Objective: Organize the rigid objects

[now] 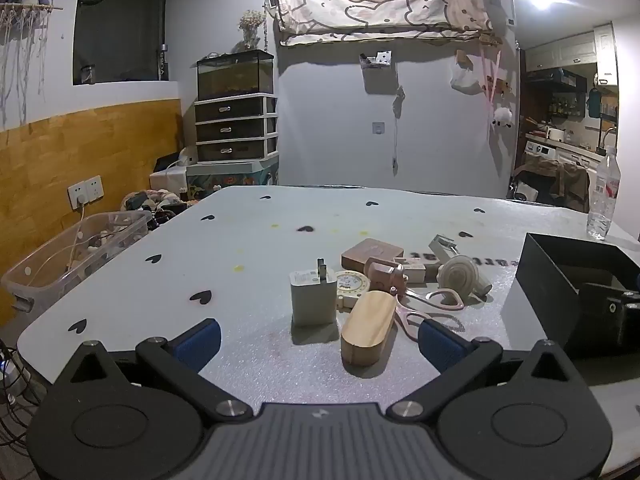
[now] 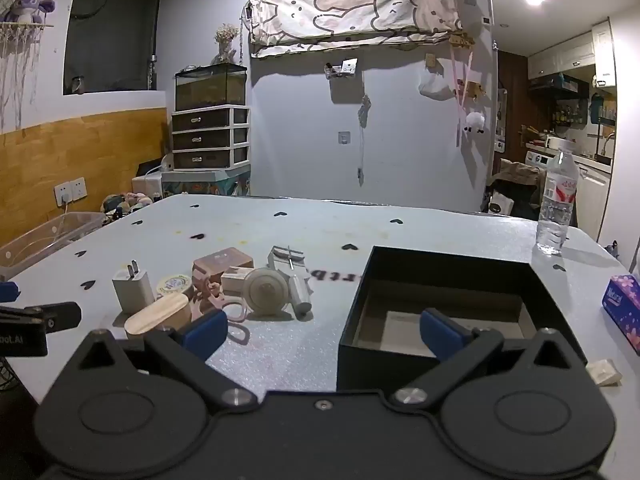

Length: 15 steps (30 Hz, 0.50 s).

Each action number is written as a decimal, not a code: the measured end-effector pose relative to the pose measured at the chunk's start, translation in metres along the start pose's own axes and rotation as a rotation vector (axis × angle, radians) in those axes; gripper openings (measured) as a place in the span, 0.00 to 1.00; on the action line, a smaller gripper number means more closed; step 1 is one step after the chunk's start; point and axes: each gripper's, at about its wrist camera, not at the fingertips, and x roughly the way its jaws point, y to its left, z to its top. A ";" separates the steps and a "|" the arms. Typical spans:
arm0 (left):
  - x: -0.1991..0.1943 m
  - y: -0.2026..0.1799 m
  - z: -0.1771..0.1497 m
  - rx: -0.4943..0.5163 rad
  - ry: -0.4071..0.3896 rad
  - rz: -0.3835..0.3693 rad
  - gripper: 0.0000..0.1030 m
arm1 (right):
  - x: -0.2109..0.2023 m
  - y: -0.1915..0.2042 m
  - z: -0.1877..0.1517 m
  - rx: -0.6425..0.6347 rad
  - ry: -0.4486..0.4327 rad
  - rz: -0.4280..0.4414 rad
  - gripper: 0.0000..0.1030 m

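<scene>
A pile of small rigid objects lies mid-table: a white charger plug (image 1: 313, 297) (image 2: 132, 291), a wooden oval piece (image 1: 367, 329) (image 2: 158, 316), a round tape measure (image 1: 351, 285), a brown block (image 1: 373, 255) (image 2: 222, 263), pink scissors (image 1: 430, 305) and a round beige gadget (image 1: 462, 277) (image 2: 266, 290). An open black box (image 2: 448, 304) (image 1: 576, 280) stands to the right, with nothing visible inside it. My left gripper (image 1: 319, 342) is open and empty, just short of the plug and wooden piece. My right gripper (image 2: 325, 332) is open and empty at the box's near-left corner.
A water bottle (image 2: 557, 204) stands at the far right of the table. A purple tissue pack (image 2: 624, 306) and a small white piece (image 2: 605, 372) lie right of the box. A clear plastic bin (image 1: 76, 252) sits off the table's left edge.
</scene>
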 end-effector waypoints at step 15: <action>0.002 0.004 0.000 0.001 0.000 -0.005 1.00 | 0.001 0.000 0.000 0.000 -0.005 -0.001 1.00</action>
